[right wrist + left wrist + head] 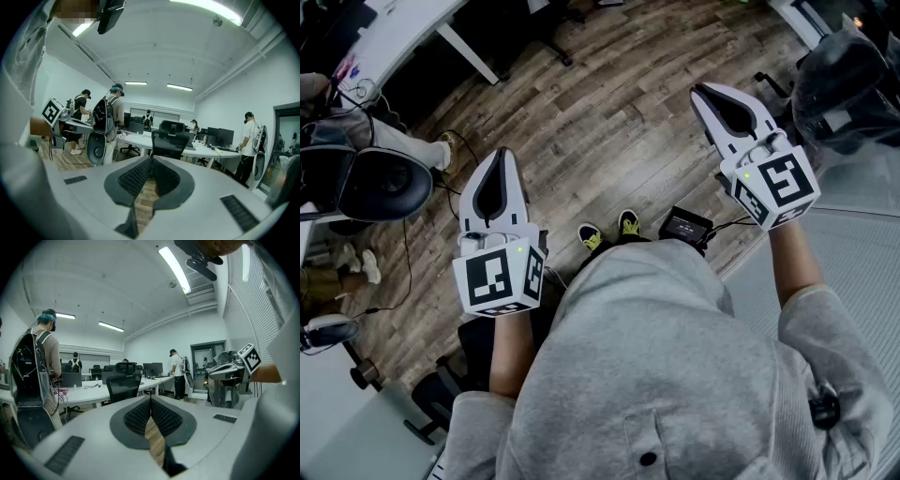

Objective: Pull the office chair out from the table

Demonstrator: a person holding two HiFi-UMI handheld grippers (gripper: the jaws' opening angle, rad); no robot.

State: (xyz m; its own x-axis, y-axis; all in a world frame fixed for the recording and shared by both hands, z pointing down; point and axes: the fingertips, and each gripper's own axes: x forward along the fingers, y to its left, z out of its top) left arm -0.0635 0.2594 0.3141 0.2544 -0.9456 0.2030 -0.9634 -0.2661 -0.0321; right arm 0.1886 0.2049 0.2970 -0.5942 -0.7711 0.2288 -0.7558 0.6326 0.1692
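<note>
A black mesh office chair (123, 385) (169, 140) stands tucked against a long white table (91, 393) (136, 139), some way ahead across the room. Both grippers are held out in the air over the wooden floor, far from the chair. My left gripper (499, 153) (150, 398) is shut, its ribbed pads together with nothing between them. My right gripper (700, 89) (151, 159) is also shut and empty. Each gripper shows at the edge of the other's view.
A person with a backpack (40, 362) (110, 122) stands at the table's left, another person (178, 371) (248, 140) to its right. A dark wrapped chair-like thing (844, 75) stands beside my right gripper. A small black device (686, 227) with cables lies by the feet.
</note>
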